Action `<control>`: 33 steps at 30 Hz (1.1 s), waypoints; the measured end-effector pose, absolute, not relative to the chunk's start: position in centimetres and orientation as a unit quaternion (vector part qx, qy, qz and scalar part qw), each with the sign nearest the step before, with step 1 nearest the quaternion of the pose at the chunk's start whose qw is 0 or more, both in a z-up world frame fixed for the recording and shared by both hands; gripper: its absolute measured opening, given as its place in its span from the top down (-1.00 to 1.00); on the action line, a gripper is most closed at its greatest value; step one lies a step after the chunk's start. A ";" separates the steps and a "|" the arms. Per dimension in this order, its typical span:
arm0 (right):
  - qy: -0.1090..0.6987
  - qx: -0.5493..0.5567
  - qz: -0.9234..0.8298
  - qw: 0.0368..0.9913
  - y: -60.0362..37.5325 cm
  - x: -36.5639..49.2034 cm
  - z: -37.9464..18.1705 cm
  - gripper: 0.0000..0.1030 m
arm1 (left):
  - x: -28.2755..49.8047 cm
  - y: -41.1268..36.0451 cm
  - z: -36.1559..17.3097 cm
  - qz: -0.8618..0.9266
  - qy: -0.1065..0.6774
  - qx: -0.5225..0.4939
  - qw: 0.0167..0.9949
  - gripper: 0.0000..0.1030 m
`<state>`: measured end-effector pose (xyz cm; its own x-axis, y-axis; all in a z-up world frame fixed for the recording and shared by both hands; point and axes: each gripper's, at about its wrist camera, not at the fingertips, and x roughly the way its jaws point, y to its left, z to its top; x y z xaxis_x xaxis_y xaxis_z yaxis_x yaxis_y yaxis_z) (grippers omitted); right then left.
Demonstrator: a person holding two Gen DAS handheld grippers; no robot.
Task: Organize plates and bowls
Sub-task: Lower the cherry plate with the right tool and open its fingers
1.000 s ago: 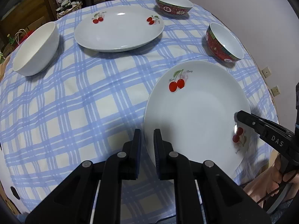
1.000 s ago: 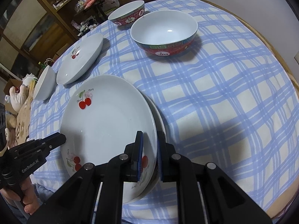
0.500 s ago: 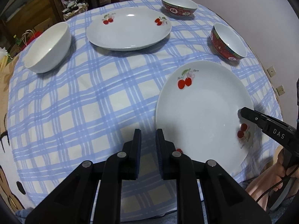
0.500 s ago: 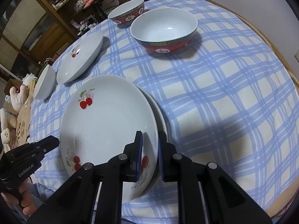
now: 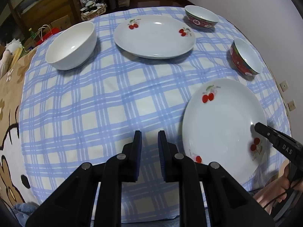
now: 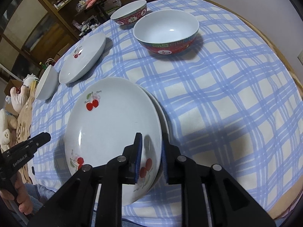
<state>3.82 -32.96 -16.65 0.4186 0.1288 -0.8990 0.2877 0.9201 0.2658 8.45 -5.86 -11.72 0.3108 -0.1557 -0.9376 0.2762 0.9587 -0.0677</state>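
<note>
1. Left wrist view: my left gripper (image 5: 149, 141) hangs over bare tablecloth with its jaws a little apart and nothing between them, so I call it free; just to its right on the table (image 5: 113, 98) sits the near cherry plate (image 5: 223, 124), with the tip of my right gripper (image 5: 265, 132) over its rim; farther off lie a second cherry plate (image 5: 154, 36), a white bowl (image 5: 73, 45) and two red bowls, one at the far edge (image 5: 201, 19) and one to the right (image 5: 245, 58), all well apart.

2. Right wrist view: my right gripper (image 6: 150, 147) straddles the near plate's rim, and its jaws have just been opening with the rim between them; I judge the pads no longer pinch it; a second rim peeks out beneath this plate (image 6: 113, 128), so I take it to be resting on a lower plate (image 6: 161, 109).

3. Progress, as I judge it: one plate pair looks stacked; the far plate and the three bowls are not yet gathered.
</note>
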 end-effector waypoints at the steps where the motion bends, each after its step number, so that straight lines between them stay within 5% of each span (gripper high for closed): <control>1: 0.536 0.191 -0.050 0.821 -32.9 3.7 -16.5 0.54 | 8.5 -5.8 -11.7 -0.131 0.571 0.052 0.808 0.66; 3: 0.531 0.181 -0.051 0.826 -32.7 3.5 -16.2 0.45 | 8.5 -5.6 -11.6 -0.127 0.570 0.052 0.810 0.66; 5: 0.524 0.162 -0.055 0.835 -32.3 3.4 -15.6 0.10 | 8.5 -5.5 -11.5 -0.127 0.570 0.051 0.810 0.64; 12: 0.502 0.131 -0.042 0.854 -31.0 3.4 -14.2 0.00 | 8.7 -5.0 -10.8 -0.119 0.562 0.043 0.817 0.50; 15: 0.494 0.121 -0.041 0.860 -30.6 3.7 -13.9 -0.25 | 9.0 -5.0 -10.5 -0.117 0.564 0.039 0.816 0.26; 17: 0.482 0.108 -0.039 0.868 -30.1 4.0 -13.4 -0.39 | 9.2 -4.9 -10.1 -0.114 0.560 0.039 0.820 -0.19; 20: 0.461 0.089 -0.041 0.882 -29.4 4.6 -12.7 -0.71 | 9.6 -4.8 -9.0 -0.101 0.541 0.050 0.834 -0.56; 22: 0.446 0.076 -0.038 0.891 -28.8 5.0 -12.1 -0.75 | 10.0 -4.6 -8.6 -0.092 0.531 0.055 0.841 -0.68; 33: 0.409 0.039 -0.012 0.912 -26.9 9.3 -9.3 -0.93 | 13.9 -4.1 -6.4 -0.082 0.512 0.039 0.854 -0.73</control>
<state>9.27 -26.93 -9.31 0.6658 0.0100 -0.7461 0.0534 0.9967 0.0610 13.87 -4.09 -6.44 0.4614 -0.0996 -0.8816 0.1799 0.9835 -0.0170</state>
